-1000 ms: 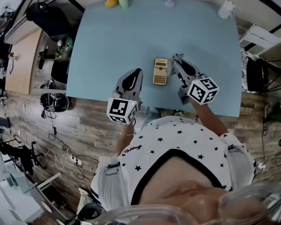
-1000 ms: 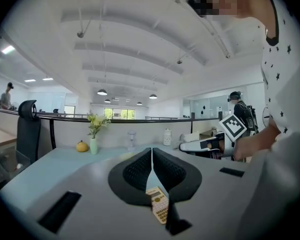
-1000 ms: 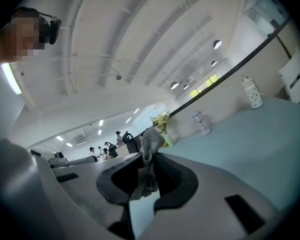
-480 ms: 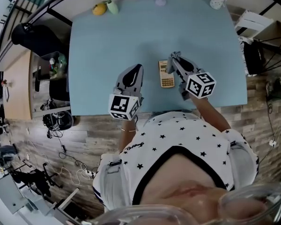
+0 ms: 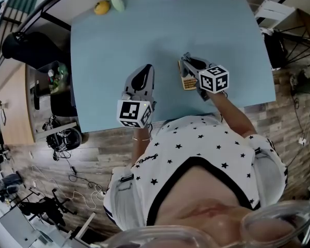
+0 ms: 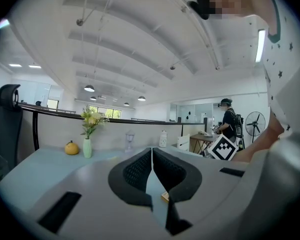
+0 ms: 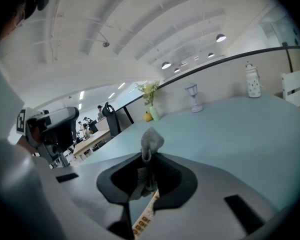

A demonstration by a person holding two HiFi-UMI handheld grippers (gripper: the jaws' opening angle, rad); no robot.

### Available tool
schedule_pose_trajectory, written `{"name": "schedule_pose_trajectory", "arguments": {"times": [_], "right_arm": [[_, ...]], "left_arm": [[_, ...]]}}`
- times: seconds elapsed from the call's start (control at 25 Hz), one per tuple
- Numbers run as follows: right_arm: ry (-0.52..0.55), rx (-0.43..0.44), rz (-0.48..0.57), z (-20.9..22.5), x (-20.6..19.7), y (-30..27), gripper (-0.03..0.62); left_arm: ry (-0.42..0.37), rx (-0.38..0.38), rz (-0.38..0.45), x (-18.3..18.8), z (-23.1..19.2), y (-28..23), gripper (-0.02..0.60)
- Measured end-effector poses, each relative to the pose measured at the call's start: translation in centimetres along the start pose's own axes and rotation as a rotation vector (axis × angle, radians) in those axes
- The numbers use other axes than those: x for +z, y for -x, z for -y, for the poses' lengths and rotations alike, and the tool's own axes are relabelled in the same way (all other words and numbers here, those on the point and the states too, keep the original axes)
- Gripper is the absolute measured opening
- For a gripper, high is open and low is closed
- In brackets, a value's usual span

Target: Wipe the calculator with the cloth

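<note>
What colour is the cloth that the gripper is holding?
Grey. The cloth shows best in the right gripper view.

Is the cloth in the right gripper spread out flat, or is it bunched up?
Bunched up. The right gripper is shut on the cloth; a crumpled grey tuft sticks out past the jaw tips.

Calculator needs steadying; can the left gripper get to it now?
Probably yes: only bare table lies between left gripper and calculator, though the right gripper with the cloth hangs over it.
</note>
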State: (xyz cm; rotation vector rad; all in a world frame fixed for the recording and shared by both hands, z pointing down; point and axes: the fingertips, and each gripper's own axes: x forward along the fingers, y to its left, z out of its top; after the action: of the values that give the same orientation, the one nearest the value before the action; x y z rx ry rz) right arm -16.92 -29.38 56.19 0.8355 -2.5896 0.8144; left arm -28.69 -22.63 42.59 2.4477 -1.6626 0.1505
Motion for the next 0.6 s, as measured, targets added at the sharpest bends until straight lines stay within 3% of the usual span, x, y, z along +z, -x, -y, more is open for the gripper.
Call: {"name": "schedule_pose_trajectory", "arguments": {"times": [0.6], "right_arm": [[0.125,-0.084,-0.209,1.1,-4.3,-5.4,0.057]], "left_arm": [[0.009,-0.022,-0.004,-0.6,-3.6,1.2,0.031]]}}
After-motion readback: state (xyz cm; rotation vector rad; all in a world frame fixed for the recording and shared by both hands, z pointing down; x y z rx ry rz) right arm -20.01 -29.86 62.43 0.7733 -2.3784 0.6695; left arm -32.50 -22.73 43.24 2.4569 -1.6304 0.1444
